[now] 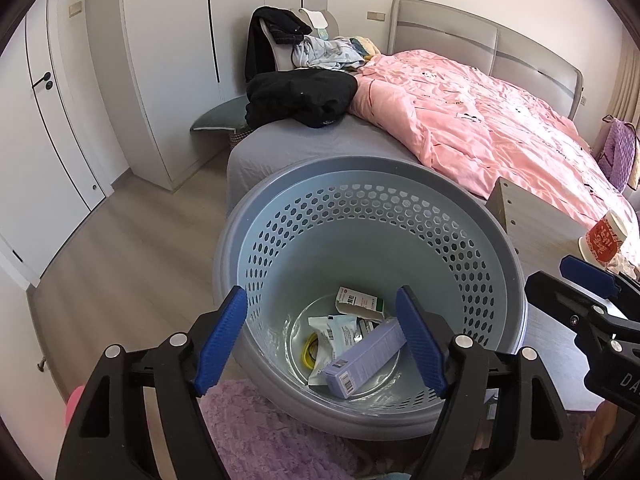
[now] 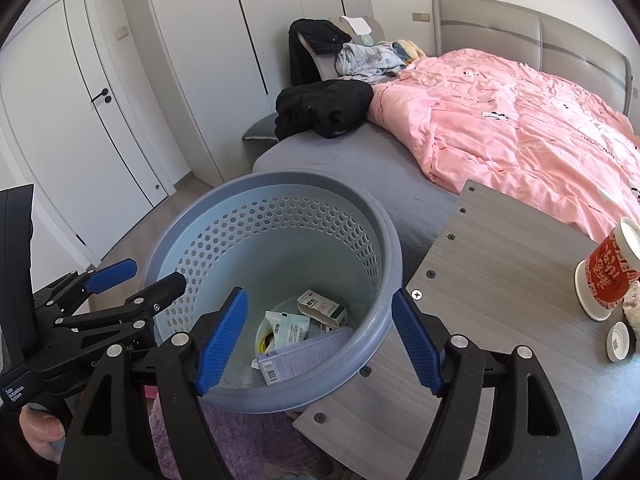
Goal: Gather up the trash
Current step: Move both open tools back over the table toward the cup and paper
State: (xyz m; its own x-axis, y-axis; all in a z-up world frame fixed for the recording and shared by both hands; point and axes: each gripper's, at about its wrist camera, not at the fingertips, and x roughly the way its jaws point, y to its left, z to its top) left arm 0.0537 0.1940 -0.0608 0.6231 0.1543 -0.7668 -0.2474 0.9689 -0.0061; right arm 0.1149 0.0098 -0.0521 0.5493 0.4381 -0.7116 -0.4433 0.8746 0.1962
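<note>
A grey-blue perforated basket [image 1: 452,216] stands on the floor by the bed; it also shows in the right wrist view [image 2: 384,240]. Inside lie a lilac box [image 1: 360,360] [image 2: 304,354], a white and green carton [image 1: 360,300] [image 2: 324,306] and a white packet [image 1: 336,330] [image 2: 290,326]. My left gripper [image 1: 322,340] is open and empty above the basket's near rim. My right gripper [image 2: 318,338] is open and empty above the basket's right rim. A red paper cup [image 2: 608,268] [image 1: 602,240] and a white lid [image 2: 619,341] sit on the wooden tabletop [image 2: 500,264].
A bed with a pink quilt [image 2: 520,120] and black clothes [image 2: 324,108] lies behind the basket. White wardrobe doors [image 2: 80,120] stand at the left. A purple fluffy rug [image 1: 260,432] lies under the basket's near side. A purple bag [image 1: 618,148] stands at the far right.
</note>
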